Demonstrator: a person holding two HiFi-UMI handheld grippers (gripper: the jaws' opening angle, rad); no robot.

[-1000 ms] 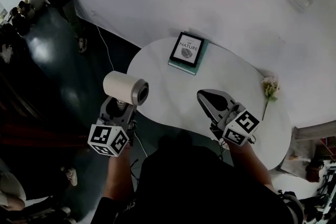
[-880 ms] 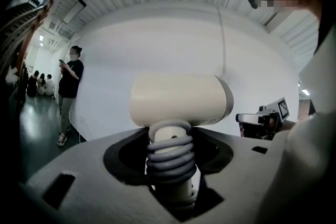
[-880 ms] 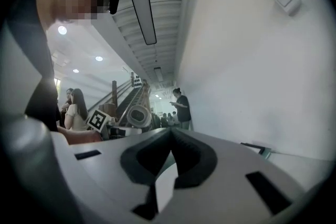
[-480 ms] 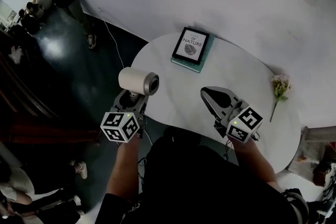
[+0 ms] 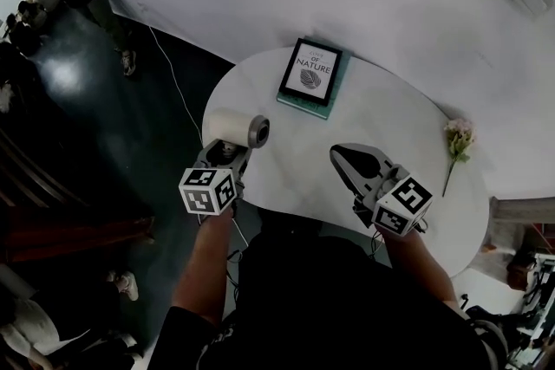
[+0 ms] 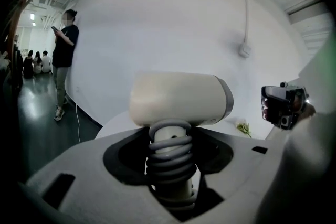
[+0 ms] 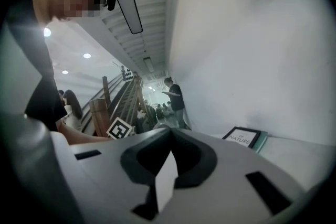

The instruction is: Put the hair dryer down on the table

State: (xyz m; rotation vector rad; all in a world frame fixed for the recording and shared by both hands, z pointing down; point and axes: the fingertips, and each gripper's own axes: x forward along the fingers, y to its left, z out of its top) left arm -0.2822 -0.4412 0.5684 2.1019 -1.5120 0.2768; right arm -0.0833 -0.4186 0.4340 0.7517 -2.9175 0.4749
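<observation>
The left gripper (image 5: 225,153) pinches the grey-coiled handle of a cream, smooth plastic, cylindrical hair dryer (image 5: 234,127), its barrel above the jaws, over the edge of the white oval table (image 5: 286,173). The right gripper (image 5: 347,159) has its jaws pressed together, empty.

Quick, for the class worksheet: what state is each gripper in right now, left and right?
Left gripper: closed on the handle of the hair dryer.
Right gripper: closed, with nothing between its jaws.
</observation>
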